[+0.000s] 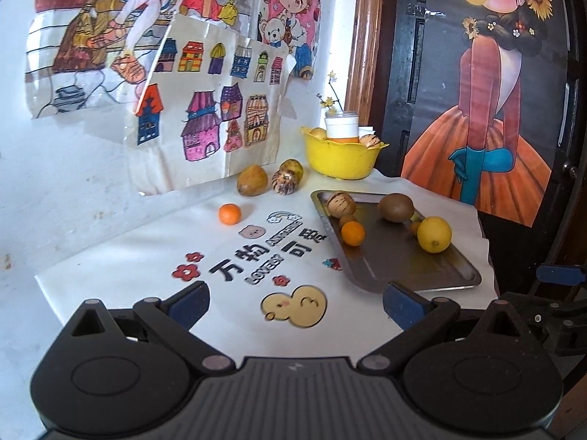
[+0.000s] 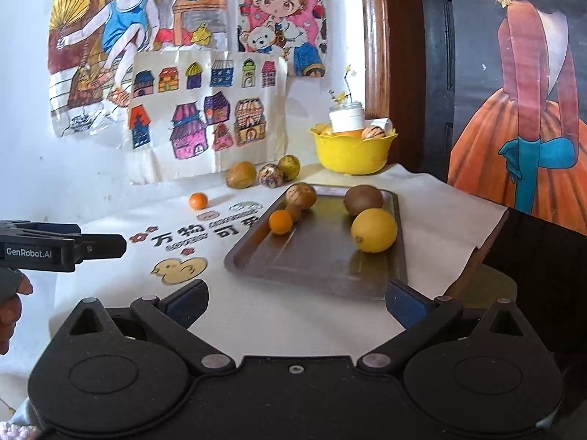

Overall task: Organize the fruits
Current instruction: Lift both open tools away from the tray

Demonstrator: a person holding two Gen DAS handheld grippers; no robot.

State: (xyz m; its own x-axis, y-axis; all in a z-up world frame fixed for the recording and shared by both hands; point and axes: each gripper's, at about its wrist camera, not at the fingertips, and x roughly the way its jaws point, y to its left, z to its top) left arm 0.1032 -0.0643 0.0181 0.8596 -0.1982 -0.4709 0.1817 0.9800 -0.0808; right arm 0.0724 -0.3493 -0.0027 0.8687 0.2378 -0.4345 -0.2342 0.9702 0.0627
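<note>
Both grippers hover low over the near edge of the tabletop (image 2: pixel 433 205), which is covered by a white printed cloth; the left gripper (image 1: pixel 295 302) has its jaws spread wide and empty, and the right gripper (image 2: pixel 297 302) is equally wide and holds nothing; in the right wrist view the left gripper shows side-on at the far left, with a hand (image 2: pixel 11 308) on its handle; a metal tray (image 2: pixel 315 260) lies on the right half of the cloth and carries a lemon (image 2: pixel 374 230) near its right edge, a kiwi (image 2: pixel 363 200) just behind the lemon, a small orange (image 2: pixel 280 222) at its left edge and a striped round fruit (image 2: pixel 301 195) at the far left corner; a mandarin (image 2: pixel 198 200) sits alone on the cloth, left of the tray; three more fruits (image 2: pixel 262 174) stand in a row by the wall; a yellow bowl (image 2: pixel 352 154) at the far right holds fruit and a white jar (image 2: pixel 346 119)
</note>
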